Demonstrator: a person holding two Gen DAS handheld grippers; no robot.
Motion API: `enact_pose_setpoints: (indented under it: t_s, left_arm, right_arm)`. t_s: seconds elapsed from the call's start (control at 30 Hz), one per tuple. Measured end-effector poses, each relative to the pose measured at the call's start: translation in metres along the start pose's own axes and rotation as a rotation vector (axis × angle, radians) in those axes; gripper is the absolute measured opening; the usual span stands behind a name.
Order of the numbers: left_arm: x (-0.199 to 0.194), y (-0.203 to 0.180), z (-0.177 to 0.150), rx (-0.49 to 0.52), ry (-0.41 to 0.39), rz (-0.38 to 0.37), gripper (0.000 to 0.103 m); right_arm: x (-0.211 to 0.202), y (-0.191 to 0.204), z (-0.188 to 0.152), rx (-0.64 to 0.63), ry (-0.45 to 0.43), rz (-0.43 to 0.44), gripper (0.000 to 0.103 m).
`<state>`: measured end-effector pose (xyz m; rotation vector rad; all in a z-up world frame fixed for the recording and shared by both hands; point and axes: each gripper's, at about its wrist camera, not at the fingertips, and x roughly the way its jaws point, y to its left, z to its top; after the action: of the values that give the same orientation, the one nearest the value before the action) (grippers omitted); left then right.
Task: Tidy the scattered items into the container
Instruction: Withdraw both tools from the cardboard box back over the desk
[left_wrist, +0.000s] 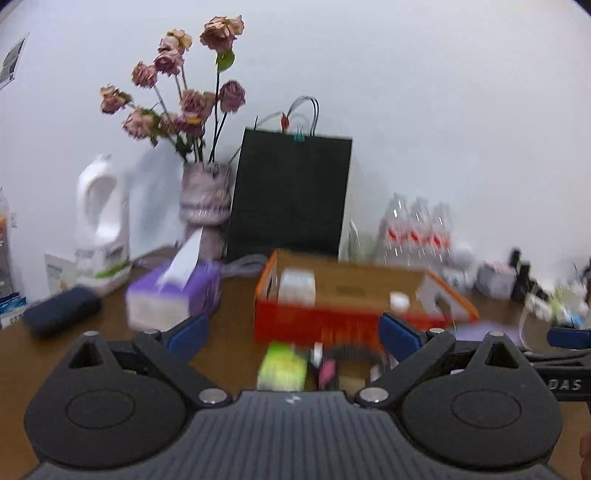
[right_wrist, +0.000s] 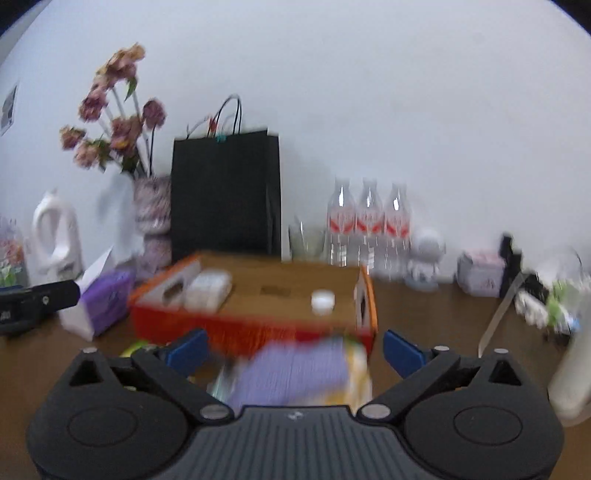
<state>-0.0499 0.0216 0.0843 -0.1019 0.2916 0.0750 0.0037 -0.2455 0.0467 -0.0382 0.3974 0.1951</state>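
An open red-and-orange cardboard box stands on the brown table, holding a white packet and a small white jar. In front of it lie a green item and a pink one, both blurred. My left gripper is open above them and holds nothing. In the right wrist view the same box is ahead. A purple packet with a yellow one beside it lies below my right gripper, which is open with its pads clear of them.
Against the wall stand a black paper bag, a vase of dried flowers, a white jug and three water bottles. A purple tissue box and a dark case sit left of the box. Small clutter is at the right.
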Motion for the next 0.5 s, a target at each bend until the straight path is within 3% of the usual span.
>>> enact_pose_setpoints:
  t_s: [0.13,0.3,0.5]
  left_arm:
    - [-0.048,-0.002,-0.042,0.039,0.009,-0.006,0.101]
    - [-0.089,-0.009,-0.078,0.116,-0.029,-0.01,0.101]
    - [-0.091,-0.014,-0.082,0.141,0.001,-0.061,0.101]
  right_arm:
    - [-0.035,0.002,-0.046,0.06,0.102,0.023,0.103]
    - [-0.086,0.003,-0.09,0.097,0.055,0.048,0.103]
    - [-0.11,0.008,-0.118,0.113,0.052,0.026,0.103]
